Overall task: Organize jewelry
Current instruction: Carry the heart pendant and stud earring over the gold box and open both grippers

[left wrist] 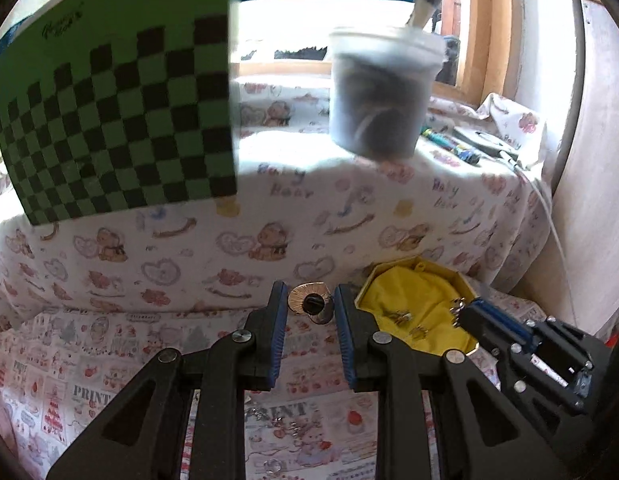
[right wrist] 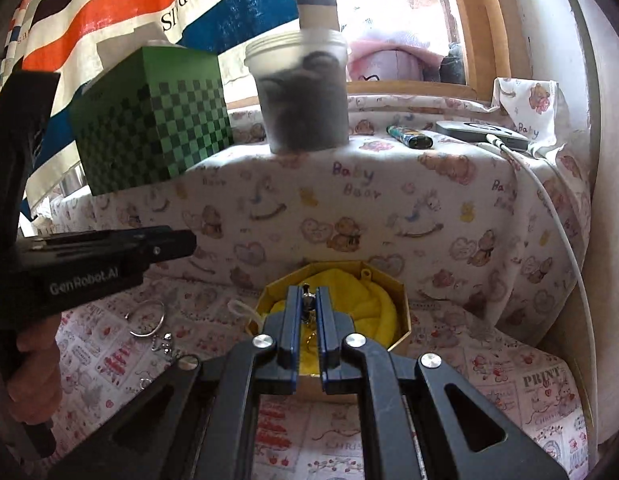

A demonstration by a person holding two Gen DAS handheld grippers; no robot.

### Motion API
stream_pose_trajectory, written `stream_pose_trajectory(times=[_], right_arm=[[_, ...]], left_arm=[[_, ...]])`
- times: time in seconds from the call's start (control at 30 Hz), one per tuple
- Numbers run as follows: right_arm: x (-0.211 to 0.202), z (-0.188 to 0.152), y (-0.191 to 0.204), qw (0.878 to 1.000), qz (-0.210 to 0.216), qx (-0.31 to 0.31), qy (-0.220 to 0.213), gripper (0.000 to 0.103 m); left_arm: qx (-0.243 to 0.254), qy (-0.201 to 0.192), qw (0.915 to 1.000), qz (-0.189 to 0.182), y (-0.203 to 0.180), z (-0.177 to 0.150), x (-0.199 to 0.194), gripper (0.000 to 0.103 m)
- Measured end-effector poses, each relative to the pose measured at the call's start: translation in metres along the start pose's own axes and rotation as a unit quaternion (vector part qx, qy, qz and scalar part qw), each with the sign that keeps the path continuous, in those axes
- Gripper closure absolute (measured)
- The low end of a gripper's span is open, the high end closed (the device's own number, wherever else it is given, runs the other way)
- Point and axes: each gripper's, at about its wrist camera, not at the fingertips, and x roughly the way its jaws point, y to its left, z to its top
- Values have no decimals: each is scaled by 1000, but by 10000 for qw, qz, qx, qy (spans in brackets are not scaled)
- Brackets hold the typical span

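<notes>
An octagonal box (right wrist: 401, 320) lined with yellow cloth (left wrist: 413, 292) sits on the printed cloth below a draped ledge. My right gripper (right wrist: 308, 294) hovers over it, shut on a small silver piece (right wrist: 307, 300) with a thin gold chain (right wrist: 310, 336) hanging below. In the left wrist view the right gripper (left wrist: 465, 312) comes in from the right, above small gold pieces (left wrist: 401, 316) in the box. Left of the box, my left gripper (left wrist: 309, 300) holds a round gold disc (left wrist: 305, 294) with a dark centre between its fingertips. Seen from the right wrist, the left gripper (right wrist: 189, 240) is side-on and hides the disc.
A wire hoop (right wrist: 147, 318) and a loose chain (right wrist: 163, 342) lie on the cloth at left. On the ledge stand a green checkered box (right wrist: 149, 128) and a plastic tub (right wrist: 305, 96), beside a lighter (right wrist: 409, 136) and a grey device (right wrist: 481, 132) with a white cable. A hand (right wrist: 33, 360) grips the left tool.
</notes>
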Motion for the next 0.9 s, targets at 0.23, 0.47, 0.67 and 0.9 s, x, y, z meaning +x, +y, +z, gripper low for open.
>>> stream_pose_trajectory(times=[0.23, 0.47, 0.67, 0.9], right_arm=[[2, 0, -3, 9998, 81, 138, 78, 93], [-8, -1, -16, 9994, -81, 332, 10, 68], [-16, -1, -24, 9985, -202, 505, -95, 56], [-27, 2, -35, 9962, -142, 814, -256, 55]], left_arm=[[-78, 112, 9998, -123, 5, -1, 0, 81], [-291, 621, 9935, -909, -7, 6, 22, 81], [-292, 1013, 9858, -1307, -31, 9, 41, 80], [-267, 853, 9877, -1285, -33, 14, 35, 56]])
